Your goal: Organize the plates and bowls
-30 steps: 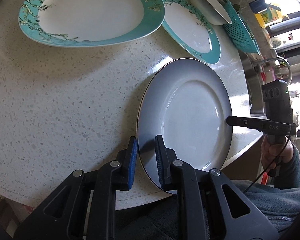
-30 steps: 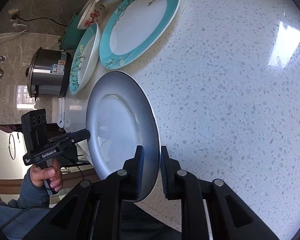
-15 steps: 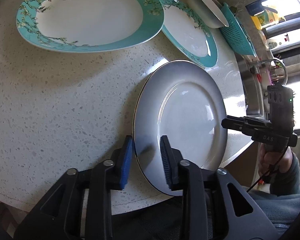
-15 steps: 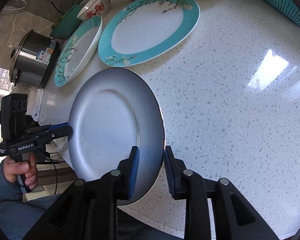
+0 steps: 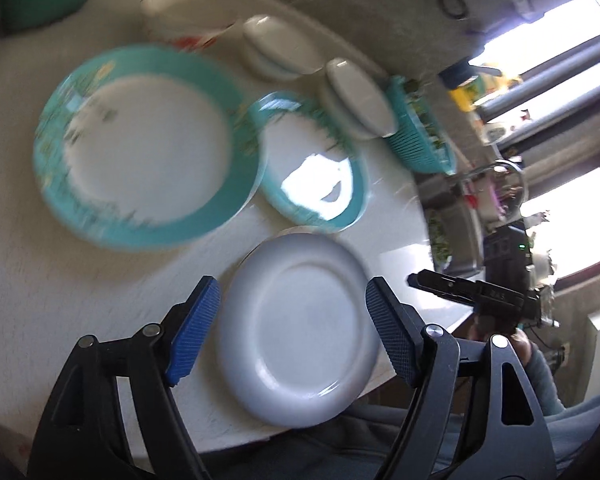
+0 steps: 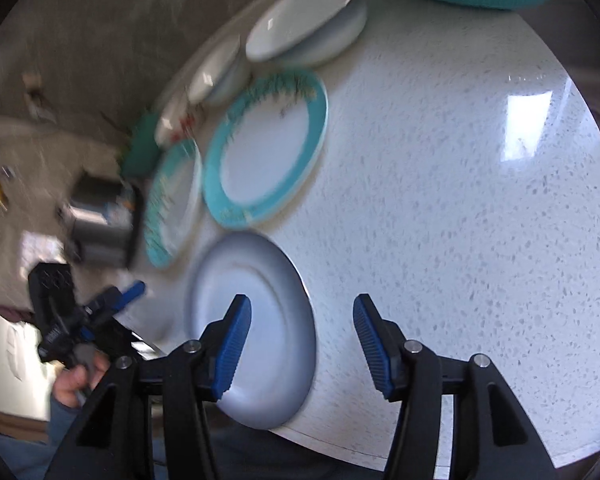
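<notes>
Lying flat at the near edge of the speckled bench [image 6: 440, 184], the grey plate [image 5: 300, 324] rests free of both tools. I see my left gripper [image 5: 292, 336] with its jaws spread wide, having just been opening, nothing clamped. My right gripper [image 6: 300, 348] likewise has just been opening and stands apart. Two teal-rimmed plates [image 5: 144, 144] and white bowls [image 5: 356, 100] sit beyond.

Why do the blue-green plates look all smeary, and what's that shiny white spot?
Left wrist view: motion blur smears the large teal plate; window glare whitens the small teal plate. Right wrist view: the far dishes smear too, and a window reflection gleams on the counter.
</notes>
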Available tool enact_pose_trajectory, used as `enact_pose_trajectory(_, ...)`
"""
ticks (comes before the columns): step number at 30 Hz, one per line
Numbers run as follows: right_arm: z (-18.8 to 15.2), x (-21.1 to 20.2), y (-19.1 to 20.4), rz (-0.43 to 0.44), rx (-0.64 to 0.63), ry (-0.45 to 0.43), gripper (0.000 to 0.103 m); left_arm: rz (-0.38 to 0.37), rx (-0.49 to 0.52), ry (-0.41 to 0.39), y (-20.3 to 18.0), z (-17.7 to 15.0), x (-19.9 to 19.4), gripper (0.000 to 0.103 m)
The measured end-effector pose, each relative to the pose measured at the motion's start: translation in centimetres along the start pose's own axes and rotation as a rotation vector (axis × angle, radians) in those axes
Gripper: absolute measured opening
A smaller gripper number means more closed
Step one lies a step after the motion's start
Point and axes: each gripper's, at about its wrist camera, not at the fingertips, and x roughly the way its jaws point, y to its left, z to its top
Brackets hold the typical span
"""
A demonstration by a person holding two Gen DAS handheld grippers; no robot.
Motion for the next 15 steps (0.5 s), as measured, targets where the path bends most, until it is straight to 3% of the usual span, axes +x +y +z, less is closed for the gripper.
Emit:
enact_pose_trajectory(3,1.5,-1.7,-1.2,0.162,0.052,-0.056,0.059,-0.062,0.108,-0.005,-2.8,4.2,0.3,0.078)
enact_pose_trajectory(6,3.2,-1.9,-2.4,0.262,0.056,-0.056,0.059,-0.072,0.268,0.066,-5.3,8.2,2.0,0.078)
enact_pose_trajectory(9,4.8,-0.8,-3.6,0.278,0.061,-0.036,0.059,-0.004,0.348,0.186,-6.4,12.2,4.8,0.078)
enact_pose_trajectory(15,7.2,1.9,-5.8,0.298,0.133,-0.025,0.059,0.096,0.426,0.285,-5.9,18.9,10.4,0.078)
